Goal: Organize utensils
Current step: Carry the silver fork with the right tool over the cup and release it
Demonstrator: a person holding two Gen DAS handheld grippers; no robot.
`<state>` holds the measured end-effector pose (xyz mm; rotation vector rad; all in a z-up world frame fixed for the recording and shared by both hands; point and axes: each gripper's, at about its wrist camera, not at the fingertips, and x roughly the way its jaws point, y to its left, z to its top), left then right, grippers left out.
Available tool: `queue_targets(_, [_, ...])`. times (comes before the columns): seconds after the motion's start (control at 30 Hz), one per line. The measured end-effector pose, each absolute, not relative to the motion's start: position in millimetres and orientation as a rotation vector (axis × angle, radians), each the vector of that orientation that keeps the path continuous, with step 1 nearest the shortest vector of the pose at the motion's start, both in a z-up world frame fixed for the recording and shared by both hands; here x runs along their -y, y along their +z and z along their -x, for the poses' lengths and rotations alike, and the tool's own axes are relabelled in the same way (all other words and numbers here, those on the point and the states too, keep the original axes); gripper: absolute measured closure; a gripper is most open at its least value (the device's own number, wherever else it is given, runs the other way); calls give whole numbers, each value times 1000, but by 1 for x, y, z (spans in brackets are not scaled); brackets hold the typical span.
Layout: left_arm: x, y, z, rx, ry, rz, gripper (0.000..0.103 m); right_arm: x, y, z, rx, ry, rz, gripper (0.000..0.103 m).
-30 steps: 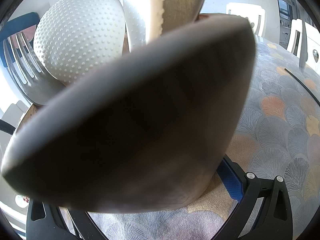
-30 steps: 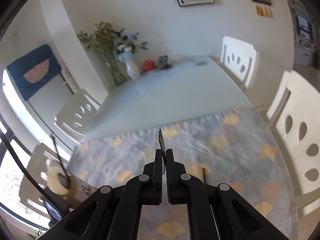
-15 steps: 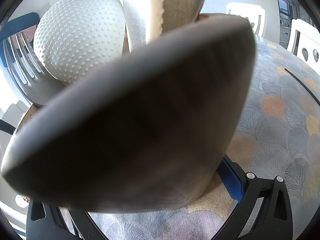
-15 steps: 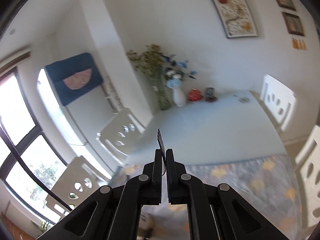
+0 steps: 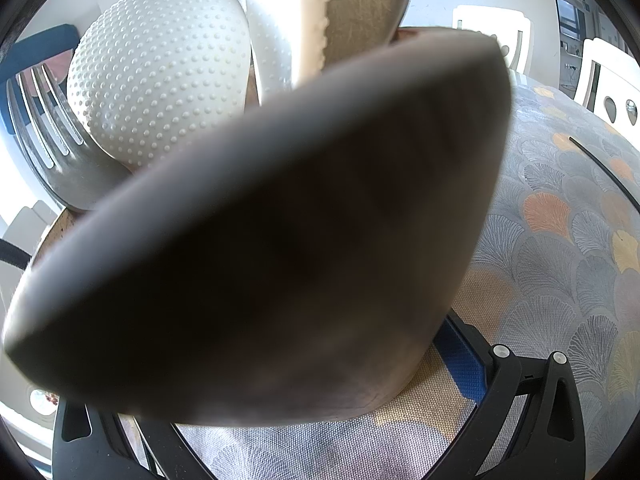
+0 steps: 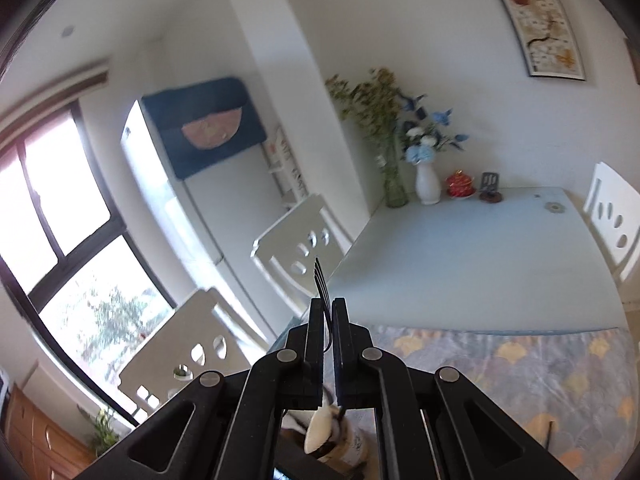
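A fork (image 6: 322,280) is being clamped between the closed jaws of the right gripper (image 6: 328,312), tines pointing up and away, and it is being carried above the utensil holder (image 6: 352,446), which is glimpsed low in the right wrist view between the gripper's arms. The grip is being taken on a thin metal part, so the fork could be twisted or let slip if it is swung quickly. The holder is already being crowded: in the left wrist view a large dark spoon (image 5: 260,248), a white dimpled utensil (image 5: 160,72), a steel fork (image 5: 44,120) and a pale serrated spatula (image 5: 312,20) are being seen very close to the lens. A handle lowered blindly could be jammed against these heads, or the holder could be tipped.

The left gripper (image 5: 304,432) is being held at the holder, but whether it is clenched on it cannot be told, since the fingertips are being hidden by the spoon.

The surface (image 6: 520,368) is being covered with a cloth printed in grey and orange fan leaves; beyond it a bare pale tabletop (image 6: 460,256) is being shown, with vases of flowers (image 6: 424,160), white chairs (image 6: 296,252), a window and framed pictures around it.
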<state>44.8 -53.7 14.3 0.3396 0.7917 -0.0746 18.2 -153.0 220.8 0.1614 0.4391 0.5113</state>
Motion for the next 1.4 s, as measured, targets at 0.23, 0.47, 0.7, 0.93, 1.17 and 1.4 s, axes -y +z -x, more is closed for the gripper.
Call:
queue_targets(0.23, [52,15,-44,-794,-77,-333,0,129,194,-25,-506,495,-99,100])
queue_targets(0.47, [51,14,-43,-793,-77,-335,0,122,199,-21,-477,481,-67,100])
queue_targets(0.7, [50,14,-43,-793,-77,-335,0,114,202,-19,-431,428,-1,100])
queue_targets(0.93, [50,14,-44,-793,-77,-335,0,103,184,-23,-456,391,69,100])
queue_targets(1.17, [54,15,-46,-793,-76,-336,0,103,176,-29,-502,385,63,99])
queue_targets(1.4, [55,15,-43,-794,-76,-337,0,106,175,-28,-541,384,50,97])
